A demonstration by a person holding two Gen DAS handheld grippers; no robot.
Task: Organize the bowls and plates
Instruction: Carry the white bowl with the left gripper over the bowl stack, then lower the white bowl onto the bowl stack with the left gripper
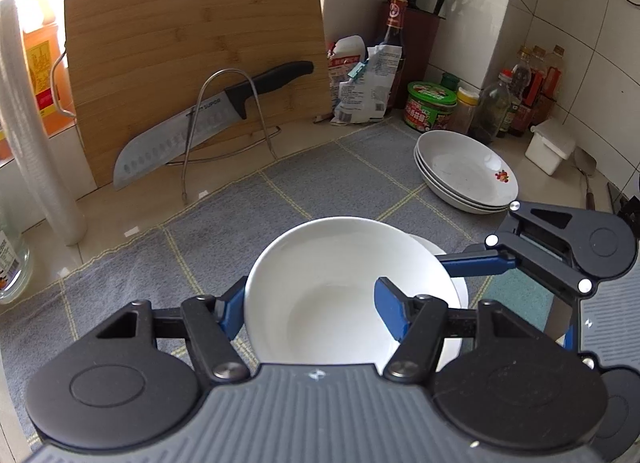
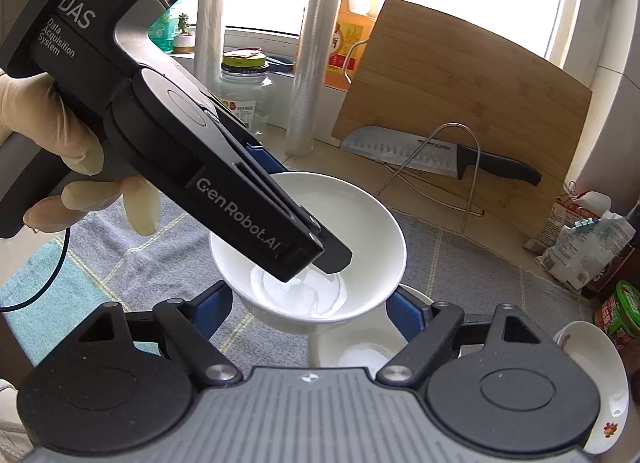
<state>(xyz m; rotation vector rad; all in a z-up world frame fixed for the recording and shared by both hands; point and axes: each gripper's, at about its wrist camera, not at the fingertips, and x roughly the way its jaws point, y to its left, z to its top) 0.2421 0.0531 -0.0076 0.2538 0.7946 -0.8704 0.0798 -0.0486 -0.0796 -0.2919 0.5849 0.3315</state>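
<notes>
Left gripper point(image 1: 316, 309) fingers pinch the round white ceramic bowl point(image 1: 344, 287) rim, right gripper point(image 2: 310, 313) fingers pinch the lower white bowl point(image 2: 360, 347); next, nest them

2 white bowls point(image 1: 344, 287), 3 stacked plates point(image 1: 468, 171), 1 knife point(image 1: 208, 119)
</notes>
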